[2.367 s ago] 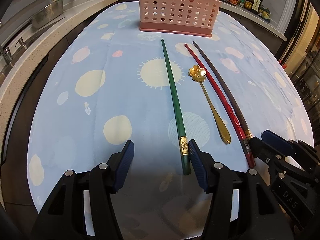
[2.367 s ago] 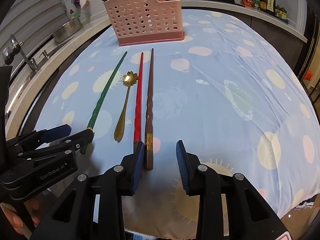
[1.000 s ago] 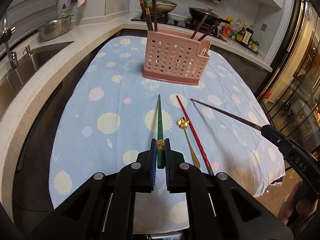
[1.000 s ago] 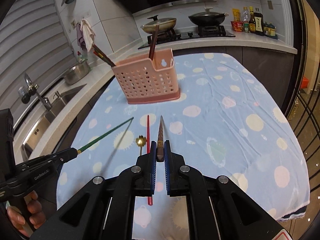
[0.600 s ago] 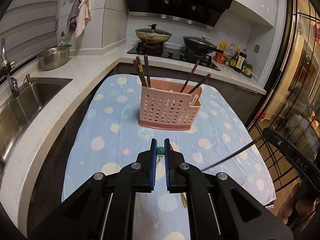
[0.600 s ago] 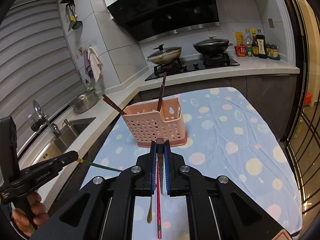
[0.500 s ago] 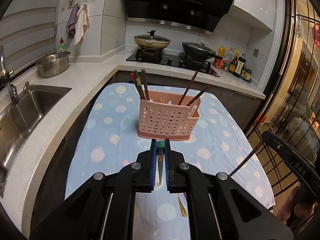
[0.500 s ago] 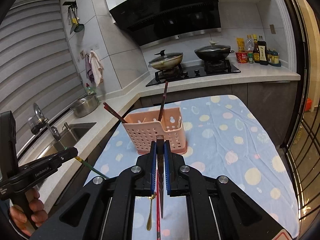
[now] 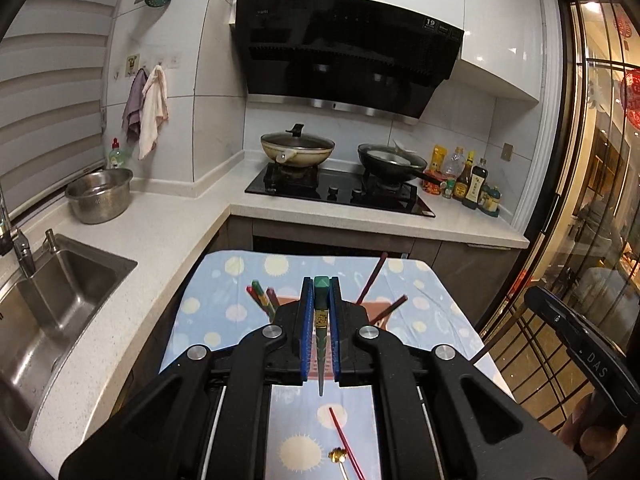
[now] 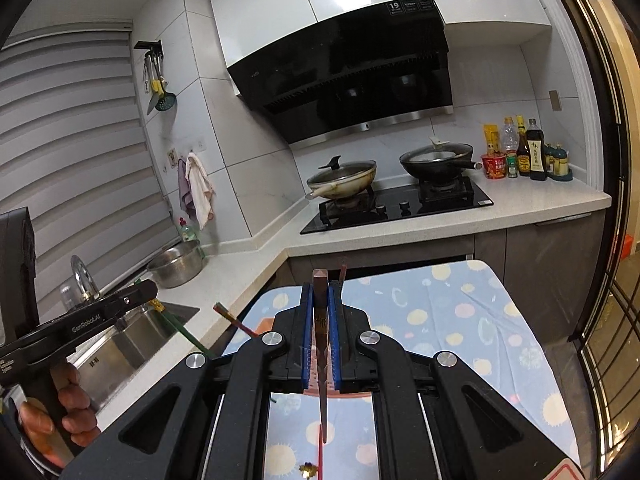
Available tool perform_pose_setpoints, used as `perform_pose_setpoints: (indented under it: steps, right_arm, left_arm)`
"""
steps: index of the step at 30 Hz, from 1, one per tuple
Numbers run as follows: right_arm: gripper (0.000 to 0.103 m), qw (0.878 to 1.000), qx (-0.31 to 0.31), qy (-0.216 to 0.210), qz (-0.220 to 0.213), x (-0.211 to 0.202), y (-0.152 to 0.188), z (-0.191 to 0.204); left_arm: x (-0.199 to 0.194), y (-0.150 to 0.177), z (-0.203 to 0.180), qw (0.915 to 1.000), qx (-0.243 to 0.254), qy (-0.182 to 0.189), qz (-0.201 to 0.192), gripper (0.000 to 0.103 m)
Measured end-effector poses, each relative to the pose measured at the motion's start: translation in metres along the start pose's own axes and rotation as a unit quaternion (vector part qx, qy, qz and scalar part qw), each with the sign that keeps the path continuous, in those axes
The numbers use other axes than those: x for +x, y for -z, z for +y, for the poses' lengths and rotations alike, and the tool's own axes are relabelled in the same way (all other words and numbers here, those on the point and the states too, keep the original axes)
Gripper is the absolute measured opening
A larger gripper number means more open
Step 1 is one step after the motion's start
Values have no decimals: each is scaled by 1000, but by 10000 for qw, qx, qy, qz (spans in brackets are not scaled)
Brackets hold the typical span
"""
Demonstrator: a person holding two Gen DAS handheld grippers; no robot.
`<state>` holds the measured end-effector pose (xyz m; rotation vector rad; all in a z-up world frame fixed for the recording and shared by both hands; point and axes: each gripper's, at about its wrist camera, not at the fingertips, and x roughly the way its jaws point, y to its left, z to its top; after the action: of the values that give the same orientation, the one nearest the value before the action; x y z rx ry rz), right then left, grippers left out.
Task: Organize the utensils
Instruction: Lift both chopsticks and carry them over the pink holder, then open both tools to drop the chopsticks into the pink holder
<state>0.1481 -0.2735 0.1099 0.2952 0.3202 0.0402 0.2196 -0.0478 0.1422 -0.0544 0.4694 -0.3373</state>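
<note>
The table (image 9: 448, 312) under its blue spotted cloth carries the pink utensil holder (image 9: 380, 304), which is mostly hidden behind both grippers. A few chopsticks (image 9: 260, 296) already stand in it, so part of the sorting looks done.

The left gripper (image 9: 320, 320) is clamped on the green chopstick (image 9: 320, 344), thick end up, tip hanging down over the cloth. The right gripper (image 10: 320, 328) is clamped the same way on the brown chopstick (image 10: 322, 380), which also hangs point down. Both sticks are held well above the table, roughly in line with the holder, so I judge these two are about to be lowered into it.

What is left on the cloth, as far as I can see: the red chopstick (image 9: 346, 444) and the small gold spoon (image 9: 338, 456), lying close together near the front edge. Those would come after.

Around the room there is a sink (image 9: 52, 300) on the left, a steel bowl (image 9: 100, 194) on the counter, two pans (image 9: 298, 146) on the hob, and bottles (image 9: 474, 188) by the wall. None of it is near the work. The likely snag is the sticks already leaning in the holder, which could catch an incoming tip.
</note>
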Motion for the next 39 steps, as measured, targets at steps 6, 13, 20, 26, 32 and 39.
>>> perform_pose_setpoints:
  steps: [6,13,20,26,32,39]
  right_arm:
    - [7,9997,-57,46,-220,22,-31,4]
    - [7,9988,-192,196,-395,46,-57,5]
    - [7,9988,-272,332,-251,82,-62,1]
    - [7,9990,-211,358,138,118,-41,-8]
    - [7,9979,-227,402,457,145,-22,-10]
    - [14,9968,-205,475,610,156,-13,-12]
  left_arm:
    - [14,-44,-11,9994,67,21,-332,7]
    - [40,-72,-15,9986,124,-10,-509,7]
    - [76,-73,-12,9994,94,-54,-329,7]
    - [111,-59,-9,9998,137,-160,-39,7]
    - [133,-43,-6,9994,121,-219,245,7]
    - [139,-33,-2,9988,45,-286,382,10]
